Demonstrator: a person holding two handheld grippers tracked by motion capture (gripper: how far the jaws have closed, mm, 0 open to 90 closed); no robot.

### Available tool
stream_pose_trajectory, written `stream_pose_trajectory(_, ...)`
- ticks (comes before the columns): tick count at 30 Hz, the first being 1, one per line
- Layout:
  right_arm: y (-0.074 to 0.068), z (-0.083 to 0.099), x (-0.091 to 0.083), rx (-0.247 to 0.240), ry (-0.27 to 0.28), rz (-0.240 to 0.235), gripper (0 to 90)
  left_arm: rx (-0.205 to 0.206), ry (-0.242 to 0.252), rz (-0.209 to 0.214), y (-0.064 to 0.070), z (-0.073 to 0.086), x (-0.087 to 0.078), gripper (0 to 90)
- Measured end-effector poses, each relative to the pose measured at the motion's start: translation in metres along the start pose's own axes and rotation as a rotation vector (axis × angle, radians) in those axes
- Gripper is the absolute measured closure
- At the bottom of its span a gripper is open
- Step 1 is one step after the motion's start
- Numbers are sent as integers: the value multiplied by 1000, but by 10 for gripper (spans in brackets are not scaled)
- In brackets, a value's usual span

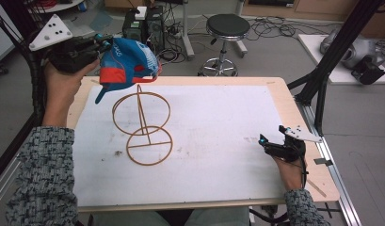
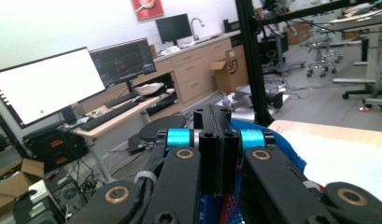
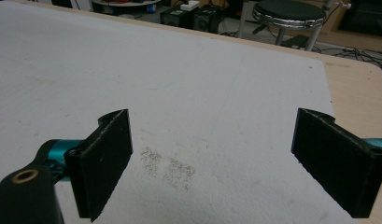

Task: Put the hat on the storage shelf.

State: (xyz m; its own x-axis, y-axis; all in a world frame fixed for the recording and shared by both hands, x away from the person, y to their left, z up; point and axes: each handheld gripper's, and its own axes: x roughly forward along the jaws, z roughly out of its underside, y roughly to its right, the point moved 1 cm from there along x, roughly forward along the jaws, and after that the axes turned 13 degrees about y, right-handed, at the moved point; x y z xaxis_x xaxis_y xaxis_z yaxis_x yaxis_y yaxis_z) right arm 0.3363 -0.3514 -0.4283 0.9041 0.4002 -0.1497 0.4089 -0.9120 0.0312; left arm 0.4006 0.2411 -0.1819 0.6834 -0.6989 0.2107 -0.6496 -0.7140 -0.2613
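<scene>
Holding a blue fabric baseball cap with orange trim [image 1: 129,63], the left gripper [image 1: 103,44] is hanging in the air above the far left corner of the table. Its two black jaws are pressed together, and in the left gripper view the blue fabric [image 2: 277,144] is showing just behind and below them, so I judge that they are pinching the edge of the cap. The cap is hanging to the right of these jaws, with its peak pointing down. Just below it is standing a thin brown wire stand [image 1: 142,125], made of a flat ring at the base, an upright rod and a tilted ring on top.

The step in hand is, I think, putting the cap on the stand. To do it well, the person is needing to bring the open hollow of the cap over the top of the rod, keep the pinch firm, lower slowly, and open the jaws only when the upper ring is carrying the cap. The stand looks light, so a push from the side could tip it.

The right gripper [image 1: 270,141] is resting on the white sheet [image 1: 218,122], well apart from the stand; its jaws are standing wide apart with nothing between them.

Counting: one cap, one stand, two grippers.
</scene>
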Motion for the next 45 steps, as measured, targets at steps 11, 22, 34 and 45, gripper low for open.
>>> stream_pose_trajectory(11,0,0,0,2,-2,0,116,43,4,86,27,-13,-7,898)
stream_pose_trajectory(22,-1,0,0,-5,-1,-1,116,64,20,132,47,-16,-30,898)
stream_pose_trajectory(34,-1,0,1,-1,-4,-3,116,87,-1,189,76,-4,-41,898)
stream_pose_trajectory(45,-1,1,1,1,-6,-3,116,89,-30,254,102,7,-48,898)
